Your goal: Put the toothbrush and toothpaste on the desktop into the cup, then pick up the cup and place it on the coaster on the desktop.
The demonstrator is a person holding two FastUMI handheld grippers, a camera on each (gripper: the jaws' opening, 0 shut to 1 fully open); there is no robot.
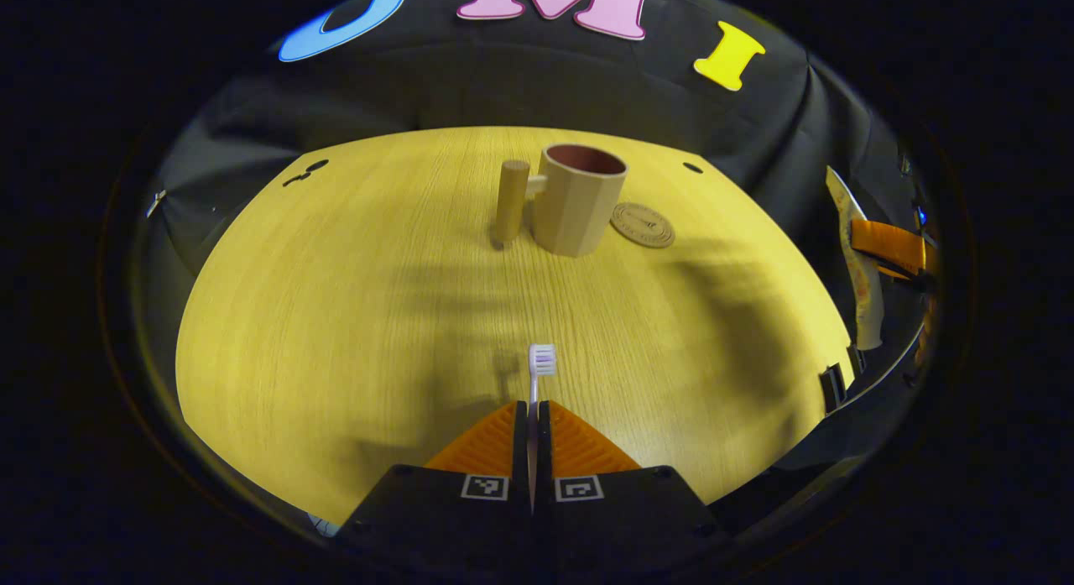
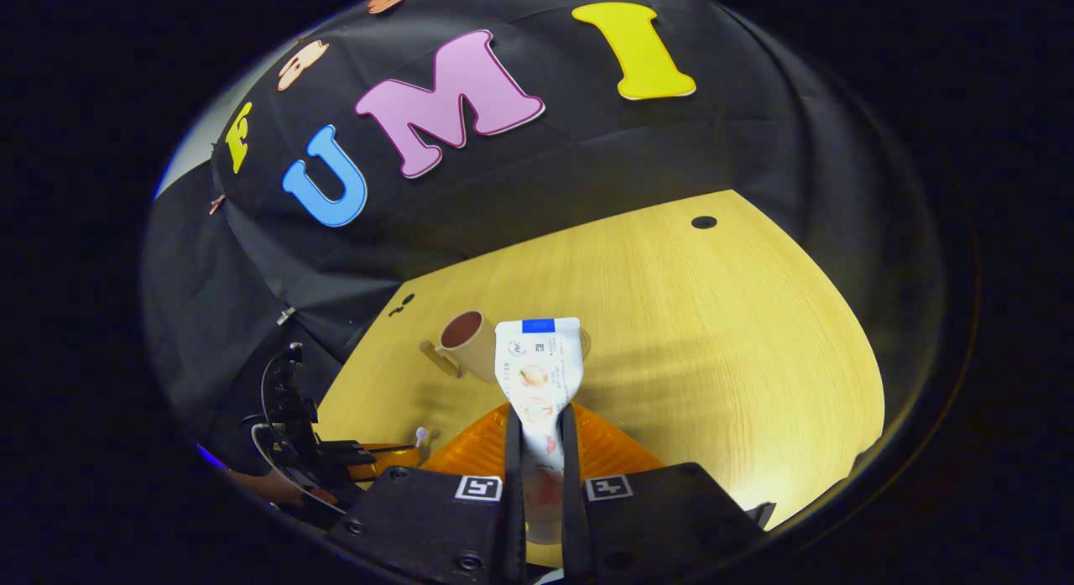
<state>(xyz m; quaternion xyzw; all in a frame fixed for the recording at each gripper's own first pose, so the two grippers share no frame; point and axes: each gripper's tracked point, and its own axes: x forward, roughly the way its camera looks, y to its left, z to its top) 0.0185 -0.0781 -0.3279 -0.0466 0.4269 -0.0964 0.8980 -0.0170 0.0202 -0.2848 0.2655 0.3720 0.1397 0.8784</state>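
Left gripper [image 1: 533, 421]: fingers nearly together, clamped on the toothbrush [image 1: 540, 363] handle; the bristle head sticks out past my tips, held above the desktop [image 1: 336, 316], pointing toward the cup. Right gripper [image 2: 537, 425]: fingers pressed on both sides of the toothpaste [image 2: 537, 367] tube, squeezing its lower body; the flat crimped end stands up and out ahead of the tips, tube lifted off the wood. Farther out in the left gripper view, cup [image 1: 577, 199] stands upright near the far middle of the desktop, mouth open, its thick handle [image 1: 510, 201] on the left side as that view shows it. Coaster [image 1: 643, 225] lies flat just beside the cup on the other side, close to its base; can't tell whether they touch. In the right gripper view the cup [image 2: 470, 343] sits just behind and left of the tube, partly hidden by it. At that view's lower left my left gripper [image 2: 382, 457] shows with the toothbrush head [image 2: 421, 436] poking up. At the left gripper view's right edge, the toothpaste [image 1: 856, 266] hangs in my right gripper [image 1: 889, 248], off past the desktop edge.
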